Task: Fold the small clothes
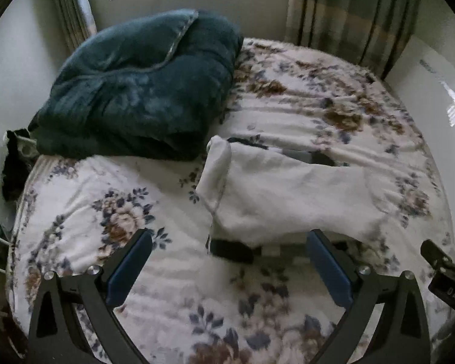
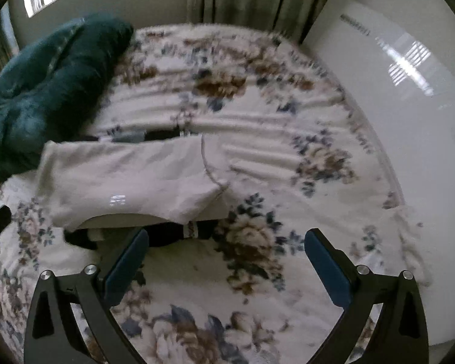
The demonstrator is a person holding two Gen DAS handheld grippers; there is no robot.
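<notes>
Both grippers, left gripper [image 1: 227,261] and right gripper [image 2: 227,257], are spread wide and hold nothing. At 12 o'clock from each lies a white garment [image 1: 288,194] on dark clothes [image 1: 230,250], on a flowery bedspread [image 1: 106,212]. No writing can be read.

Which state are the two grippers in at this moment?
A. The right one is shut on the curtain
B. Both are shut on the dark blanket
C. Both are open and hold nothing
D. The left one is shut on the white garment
C: the left gripper and the right gripper both show their fingers spread wide with only bedspread between them, and the white garment lies free.
</notes>
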